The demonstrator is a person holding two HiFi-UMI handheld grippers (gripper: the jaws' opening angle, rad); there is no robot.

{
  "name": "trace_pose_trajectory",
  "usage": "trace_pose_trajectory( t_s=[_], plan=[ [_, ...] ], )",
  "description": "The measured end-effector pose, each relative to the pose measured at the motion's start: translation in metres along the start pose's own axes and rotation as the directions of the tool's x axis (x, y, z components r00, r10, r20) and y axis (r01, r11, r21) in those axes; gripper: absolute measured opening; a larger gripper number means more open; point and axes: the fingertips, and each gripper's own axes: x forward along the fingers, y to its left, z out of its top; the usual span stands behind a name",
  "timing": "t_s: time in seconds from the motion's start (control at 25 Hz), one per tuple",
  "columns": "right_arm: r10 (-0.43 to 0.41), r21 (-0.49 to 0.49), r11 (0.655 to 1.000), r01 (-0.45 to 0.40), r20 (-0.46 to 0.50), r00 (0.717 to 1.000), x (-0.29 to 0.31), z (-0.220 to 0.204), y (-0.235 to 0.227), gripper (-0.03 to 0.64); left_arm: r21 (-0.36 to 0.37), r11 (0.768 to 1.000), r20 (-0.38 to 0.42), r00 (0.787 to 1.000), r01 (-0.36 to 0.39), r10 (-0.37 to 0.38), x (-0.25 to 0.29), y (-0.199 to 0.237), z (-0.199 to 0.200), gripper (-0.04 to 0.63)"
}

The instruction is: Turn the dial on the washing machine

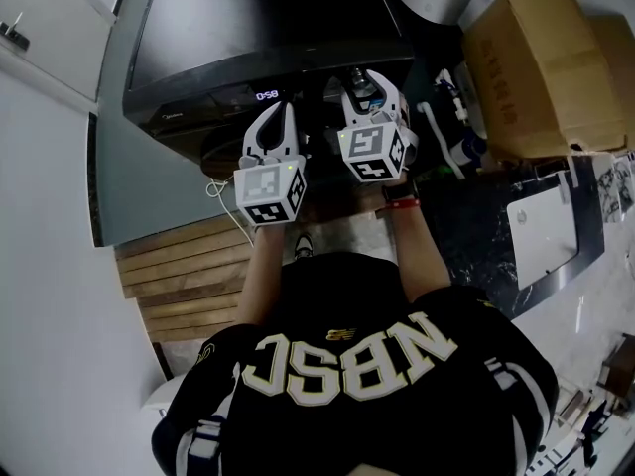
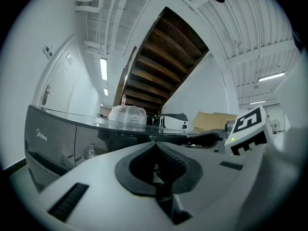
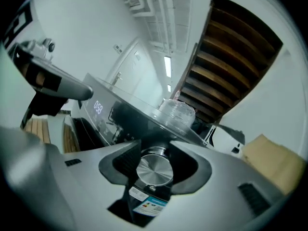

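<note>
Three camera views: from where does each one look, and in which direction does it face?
Head view: on the person's head, looking steeply down at the washing machine; shows forearms, black shirt, left gripper, right gripper.
Left gripper view: on the left gripper, looking along its shut, empty jaws at the machine's front.
Right gripper view: on the right gripper, looking along its jaws, clamped on the silver dial.
Shared: both gripper views show the wrapped bundle on the machine and the wooden stairs.
</note>
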Motion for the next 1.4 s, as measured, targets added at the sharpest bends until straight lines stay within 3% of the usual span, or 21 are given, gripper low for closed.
trace_pose_trajectory(
  t_s=[0.12, 0.2, 1.0, 1.28, 1.4],
  plan=[
    [0.023, 0.137, 0.99, -0.026, 0.025, 0.999, 0.0, 0.001, -0.008, 0.192, 0.0, 1.0, 0.005, 1.0, -0.002, 0.002, 0.002, -0.001, 0.002, 0.014],
    [0.03, 0.179, 0.983, -0.035, 0.032, 0.999, -0.001, 0.001, -0.01, 0.192, 0.001, 1.0, 0.007, 1.0, -0.002, 0.002, 0.002, -0.001, 0.002, 0.014],
    [0.027, 0.212, 0.977, -0.037, 0.047, 0.999, -0.001, 0.001, -0.011, 0.189, -0.012, 1.0, -0.005, 1.0, 0.004, -0.004, 0.006, -0.009, -0.004, 0.014],
    [0.022, 0.335, 0.941, -0.042, 0.065, 0.998, 0.0, -0.004, -0.017, 0.19, -0.011, 1.0, -0.003, 1.0, 0.008, -0.008, 0.008, -0.013, -0.003, 0.014],
    [0.023, 0.414, 0.909, -0.054, 0.079, 0.997, 0.001, -0.008, -0.021, 0.19, -0.007, 1.0, -0.006, 1.0, 0.006, -0.006, 0.007, -0.012, -0.004, 0.014]
  ],
)
